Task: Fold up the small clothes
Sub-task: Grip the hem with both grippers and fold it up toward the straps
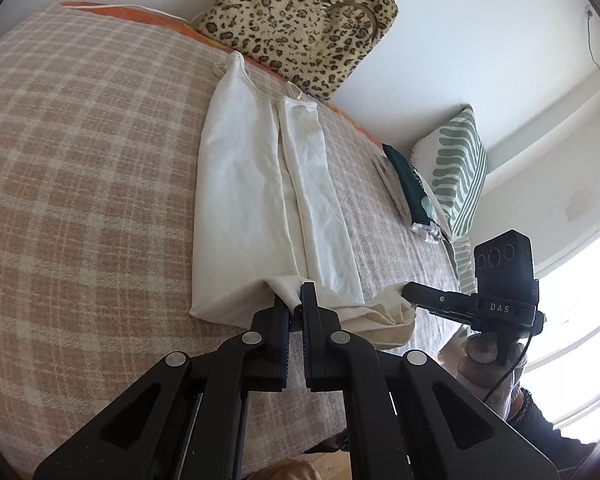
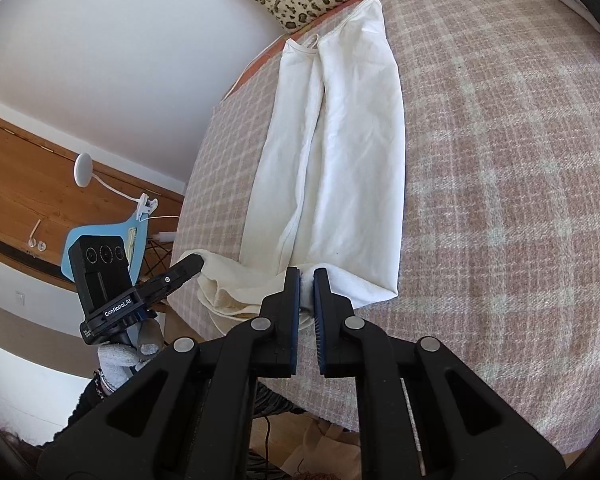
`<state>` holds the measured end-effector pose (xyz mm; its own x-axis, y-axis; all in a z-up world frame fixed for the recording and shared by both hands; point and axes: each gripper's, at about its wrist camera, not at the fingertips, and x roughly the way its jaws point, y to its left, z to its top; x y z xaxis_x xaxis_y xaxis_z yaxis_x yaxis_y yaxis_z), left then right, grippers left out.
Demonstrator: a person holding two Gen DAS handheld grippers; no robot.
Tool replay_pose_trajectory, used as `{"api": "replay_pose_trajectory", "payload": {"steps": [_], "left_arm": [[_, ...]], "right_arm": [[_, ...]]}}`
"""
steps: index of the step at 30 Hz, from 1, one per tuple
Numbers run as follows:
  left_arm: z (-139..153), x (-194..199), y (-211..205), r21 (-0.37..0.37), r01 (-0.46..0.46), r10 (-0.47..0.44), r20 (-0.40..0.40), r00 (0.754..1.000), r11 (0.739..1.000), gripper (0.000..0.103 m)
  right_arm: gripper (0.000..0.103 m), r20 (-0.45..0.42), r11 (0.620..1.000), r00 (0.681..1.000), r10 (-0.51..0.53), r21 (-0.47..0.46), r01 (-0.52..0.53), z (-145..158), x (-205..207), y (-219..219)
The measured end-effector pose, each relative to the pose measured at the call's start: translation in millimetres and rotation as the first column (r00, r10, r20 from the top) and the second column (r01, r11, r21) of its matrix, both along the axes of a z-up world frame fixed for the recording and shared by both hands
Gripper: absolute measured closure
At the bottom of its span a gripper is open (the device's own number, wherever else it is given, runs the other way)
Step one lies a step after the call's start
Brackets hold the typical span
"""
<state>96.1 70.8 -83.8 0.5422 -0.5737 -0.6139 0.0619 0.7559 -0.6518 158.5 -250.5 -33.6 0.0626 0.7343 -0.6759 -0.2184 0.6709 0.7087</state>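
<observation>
A white strappy top (image 1: 244, 184) lies lengthwise on the pink plaid blanket (image 1: 80, 160), its sides folded inward and its straps at the far end. My left gripper (image 1: 296, 300) is shut on the near hem, which is lifted a little off the blanket. The right gripper (image 1: 406, 292) pinches the hem's other bunched corner at the right. In the right wrist view the top (image 2: 340, 152) runs away from my right gripper (image 2: 307, 284), which is shut on the hem. The left gripper (image 2: 198, 262), held by a gloved hand, grips the hem at the bed's edge.
A leopard-print cushion (image 1: 300, 20) leans on the wall past the straps. A green striped pillow (image 1: 456, 172) and a dark green folded item (image 1: 408, 184) lie at the right. A blue chair (image 2: 100, 248) and a white lamp (image 2: 83, 170) stand beside the bed.
</observation>
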Motion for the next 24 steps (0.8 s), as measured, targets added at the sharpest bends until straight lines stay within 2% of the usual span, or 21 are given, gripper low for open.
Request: {"api": "replay_pose_trajectory", "payload": {"steps": [8,14,17,18,19,21,24], "left_arm": [[-18.0,31.7,1.0,0.078,-0.036,0.039,-0.044,0.998,0.996,0.099],[-24.3,49.3,3.0,0.068,-0.045,0.049,-0.073,0.996,0.997,0.099],[-18.9,52.7,3.8,0.102,-0.054,0.062,-0.081,0.995,0.993,0.091],[-16.4,51.8,5.7,0.111,-0.066,0.075,-0.079,0.994,0.992,0.085],[-13.7,50.4,7.9,0.120,-0.078,0.088,-0.079,0.993,0.990,0.081],[-7.6,49.1,12.2,0.128,-0.091,0.099,-0.064,0.993,0.988,0.081],[6.6,41.5,19.2,0.172,-0.129,0.135,-0.019,0.991,0.977,0.077]], "right_arm": [[0.095,-0.052,0.995,0.997,-0.055,-0.084,0.051,-25.5,37.3,15.5],[0.095,-0.066,0.992,0.995,-0.071,-0.110,0.063,-31.8,52.4,34.5],[0.093,-0.083,0.993,0.994,-0.071,-0.103,0.062,-33.0,53.6,32.0],[0.092,-0.092,0.993,0.994,-0.067,-0.100,0.057,-32.5,53.8,30.0],[0.085,-0.096,0.994,0.993,-0.065,-0.094,0.056,-32.2,55.6,27.4],[0.068,-0.061,0.993,0.995,-0.082,-0.085,0.076,-23.9,56.1,18.1],[0.062,0.002,0.991,0.995,-0.104,-0.081,0.104,-7.5,54.8,4.0]]}}
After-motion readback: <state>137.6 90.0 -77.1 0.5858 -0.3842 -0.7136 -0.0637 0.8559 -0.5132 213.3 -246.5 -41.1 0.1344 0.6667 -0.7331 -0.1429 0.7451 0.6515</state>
